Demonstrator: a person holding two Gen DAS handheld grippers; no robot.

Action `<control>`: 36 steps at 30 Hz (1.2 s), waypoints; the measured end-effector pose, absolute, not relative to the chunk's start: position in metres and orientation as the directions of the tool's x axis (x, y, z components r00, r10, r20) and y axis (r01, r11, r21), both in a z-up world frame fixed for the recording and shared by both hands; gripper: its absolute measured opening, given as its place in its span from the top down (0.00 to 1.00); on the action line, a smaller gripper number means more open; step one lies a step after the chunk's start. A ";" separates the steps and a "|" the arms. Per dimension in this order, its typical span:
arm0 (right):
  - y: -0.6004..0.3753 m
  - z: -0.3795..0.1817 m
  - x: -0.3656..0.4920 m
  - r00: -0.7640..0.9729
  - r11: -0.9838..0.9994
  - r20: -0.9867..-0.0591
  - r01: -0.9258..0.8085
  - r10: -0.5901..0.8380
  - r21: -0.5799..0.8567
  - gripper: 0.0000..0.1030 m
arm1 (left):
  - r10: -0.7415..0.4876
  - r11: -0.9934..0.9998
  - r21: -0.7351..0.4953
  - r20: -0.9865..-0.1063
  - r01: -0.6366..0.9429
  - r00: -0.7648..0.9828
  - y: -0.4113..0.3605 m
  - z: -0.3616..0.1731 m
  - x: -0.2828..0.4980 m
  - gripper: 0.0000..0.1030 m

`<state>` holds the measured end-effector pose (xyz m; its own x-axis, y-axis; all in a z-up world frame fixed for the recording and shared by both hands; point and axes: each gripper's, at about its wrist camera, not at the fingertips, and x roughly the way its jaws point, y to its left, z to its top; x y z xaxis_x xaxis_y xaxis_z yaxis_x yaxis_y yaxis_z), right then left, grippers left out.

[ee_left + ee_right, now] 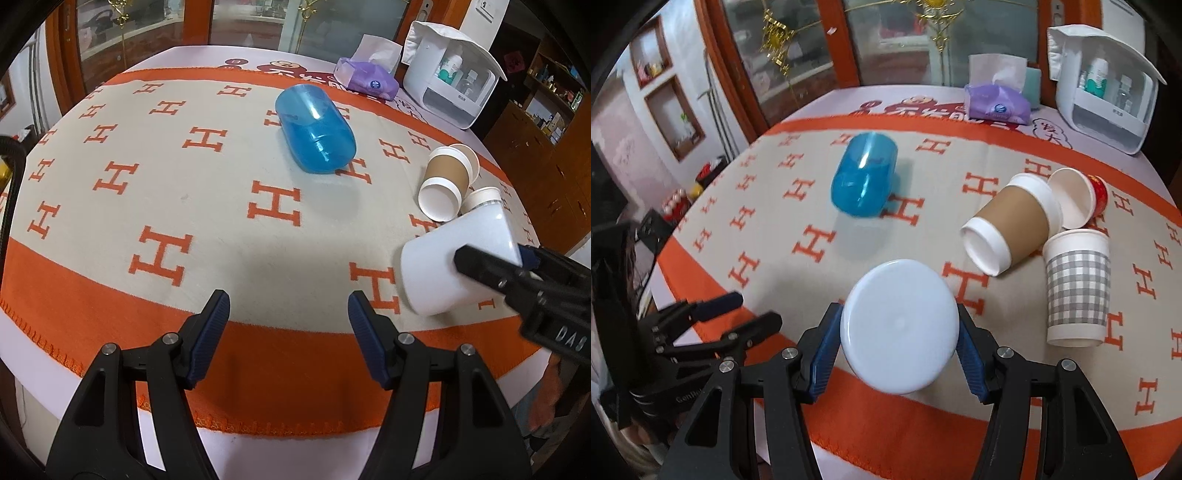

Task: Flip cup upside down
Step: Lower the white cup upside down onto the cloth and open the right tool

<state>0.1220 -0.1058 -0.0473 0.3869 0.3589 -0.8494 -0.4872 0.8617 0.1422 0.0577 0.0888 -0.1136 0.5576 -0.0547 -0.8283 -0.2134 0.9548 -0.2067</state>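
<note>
**White cup held up and tipped, turn not finished**

White cup [458, 258] in the left wrist view is off the cloth, near the right edge. It leans on its side, with its flat bottom pointing toward the camera side and its mouth away. The right gripper [491, 260] pinches it; one black finger crosses the front of the cup and the other is behind it. The left gripper [289, 314] hangs over the orange and cream cloth [166, 206] with its jaws wide apart and nothing between them. Farther off, a blue cup [314, 129] lies on its side, and a brown paper cup [441, 184] lies by the cloth's right side.

In the right wrist view, the white cup [899, 326] fills the middle. We see its round flat bottom, so the cup points away from the camera. The right gripper [899, 332] squeezes it on both sides with its blue pads [822, 354]. A checked cup [1076, 288] stands just to the right, and the brown paper cup [1008, 229] lies behind it.

To do this well, I think the wrist should roll more until the mouth faces straight down. Then lower it flat on bare cloth, away from the checked cup, and only then let go.
</note>
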 end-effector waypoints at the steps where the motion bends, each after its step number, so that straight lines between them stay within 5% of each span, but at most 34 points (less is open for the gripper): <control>1: -0.104 -0.050 0.121 0.380 0.859 -0.852 -0.492 0.359 0.142 0.43 | -0.055 0.955 -0.207 -0.828 -0.214 0.557 0.089 -0.114 0.057 0.38; 13: -0.083 -0.061 0.124 0.406 0.850 -0.854 -0.521 0.327 0.078 0.42 | -0.050 0.956 -0.202 -0.826 -0.213 0.562 0.092 -0.113 0.055 0.38; 21: -0.091 -0.054 0.123 0.420 0.850 -0.825 -0.510 0.378 0.130 0.22 | -0.048 0.958 -0.199 -0.824 -0.209 0.564 0.092 -0.110 0.055 0.38; 36: -0.132 -0.020 0.099 0.453 0.876 -0.786 -0.429 0.421 0.222 0.22 | -0.044 0.976 -0.159 -0.809 -0.146 0.587 0.069 -0.070 0.051 0.38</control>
<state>0.0990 -0.1318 -0.0199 0.4527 0.4208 -0.7861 -0.4285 0.8758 0.2220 0.0511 0.0692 -0.0703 0.5867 -0.0437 -0.8086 -0.1464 0.9764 -0.1590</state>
